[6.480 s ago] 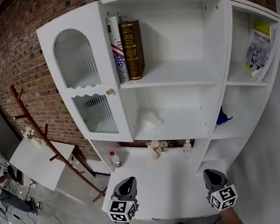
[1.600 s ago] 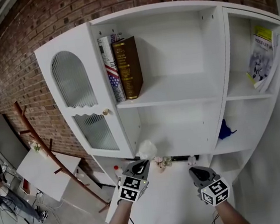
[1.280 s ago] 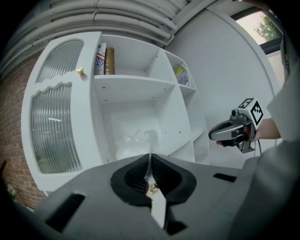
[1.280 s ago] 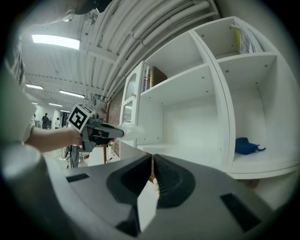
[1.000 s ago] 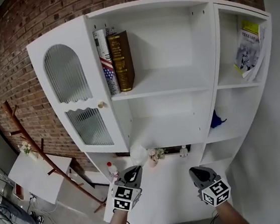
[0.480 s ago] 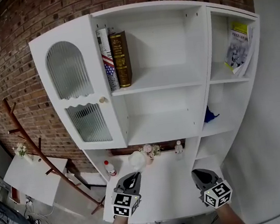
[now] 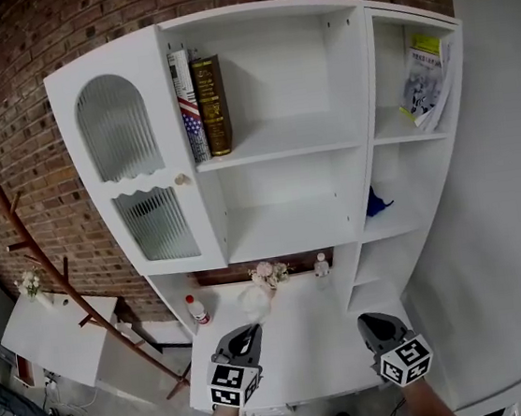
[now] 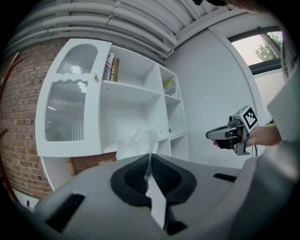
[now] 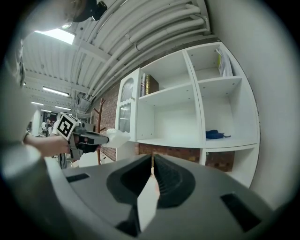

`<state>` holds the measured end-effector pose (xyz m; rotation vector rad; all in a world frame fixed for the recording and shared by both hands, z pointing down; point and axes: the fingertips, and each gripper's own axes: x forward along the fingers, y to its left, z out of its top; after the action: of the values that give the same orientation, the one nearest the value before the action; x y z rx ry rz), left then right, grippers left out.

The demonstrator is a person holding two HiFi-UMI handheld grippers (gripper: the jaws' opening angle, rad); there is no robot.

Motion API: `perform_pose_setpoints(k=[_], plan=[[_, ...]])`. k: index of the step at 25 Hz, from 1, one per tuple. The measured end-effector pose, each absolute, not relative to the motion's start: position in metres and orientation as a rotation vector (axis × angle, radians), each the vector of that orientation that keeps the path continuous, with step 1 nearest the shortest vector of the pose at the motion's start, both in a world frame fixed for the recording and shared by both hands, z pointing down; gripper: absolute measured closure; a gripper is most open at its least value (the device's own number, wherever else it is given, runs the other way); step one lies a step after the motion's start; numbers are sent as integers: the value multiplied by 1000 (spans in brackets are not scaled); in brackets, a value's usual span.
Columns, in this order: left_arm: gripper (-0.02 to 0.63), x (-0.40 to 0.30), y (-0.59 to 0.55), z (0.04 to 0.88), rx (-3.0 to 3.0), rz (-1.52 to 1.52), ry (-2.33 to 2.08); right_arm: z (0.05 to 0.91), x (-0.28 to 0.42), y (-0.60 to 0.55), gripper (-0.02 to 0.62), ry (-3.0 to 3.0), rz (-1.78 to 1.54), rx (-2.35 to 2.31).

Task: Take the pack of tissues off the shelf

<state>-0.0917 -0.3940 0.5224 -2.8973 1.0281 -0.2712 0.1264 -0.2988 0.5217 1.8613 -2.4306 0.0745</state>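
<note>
Since earlier frames: pack of tissues (image 7: 253,299) gone from middle shelf (image 7: 292,231), now clear of cabinet, over desk top (image 7: 306,352). Left gripper (image 7: 246,334): clamped on pack's near edge, pack jutting straight ahead of tips. Right gripper (image 7: 369,323): closed, empty, well apart to right.

On my screen the tissues (image 7: 253,299) are at the tip of the left gripper (image 7: 246,330), above the desk (image 7: 306,347) and before the flowers (image 7: 268,272). The right gripper (image 7: 369,320) is well apart, on the right. The books (image 7: 201,106) stand on the top shelf (image 7: 281,148).
</note>
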Motion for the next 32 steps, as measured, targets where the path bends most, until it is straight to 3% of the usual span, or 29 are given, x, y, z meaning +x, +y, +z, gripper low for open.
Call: perform_pose_setpoints(k=[32], plan=[[581,-60,-351,525,-2886,-151,1191,525,197,-295,563,-2466,53,1803]])
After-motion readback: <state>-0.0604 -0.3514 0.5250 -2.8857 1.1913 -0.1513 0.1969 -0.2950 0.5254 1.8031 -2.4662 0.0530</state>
